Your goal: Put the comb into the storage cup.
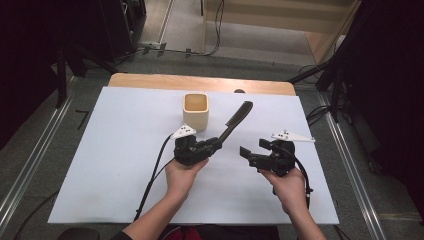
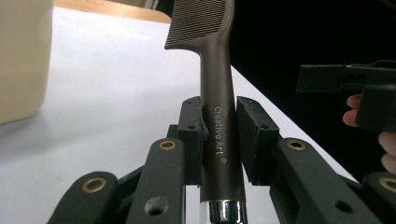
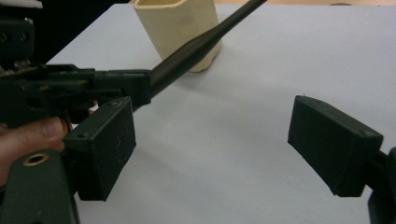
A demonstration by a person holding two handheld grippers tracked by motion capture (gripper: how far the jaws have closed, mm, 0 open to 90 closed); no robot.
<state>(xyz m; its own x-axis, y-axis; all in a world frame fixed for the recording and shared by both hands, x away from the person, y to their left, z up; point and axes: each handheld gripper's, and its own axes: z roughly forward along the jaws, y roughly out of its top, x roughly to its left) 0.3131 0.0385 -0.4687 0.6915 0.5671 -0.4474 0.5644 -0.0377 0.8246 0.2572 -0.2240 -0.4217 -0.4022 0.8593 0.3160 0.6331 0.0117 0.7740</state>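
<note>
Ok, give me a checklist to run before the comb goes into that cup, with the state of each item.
1. Left claw clamped on the comb: ok, both pads press the handle.
2. Grip sits low on the handle, teeth end free: ok, the teeth stand clear above the pads.
3. Cup upright with its mouth open: ok.
4. Cup holds nothing that blocks the comb: cannot tell, the bottom is out of sight.
5. Right claw free and out of the path: ok, it is open, holds nothing, and is to the right of the comb.
6. Comb clear of the cup: ok, it points up and to the cup's right.
</note>
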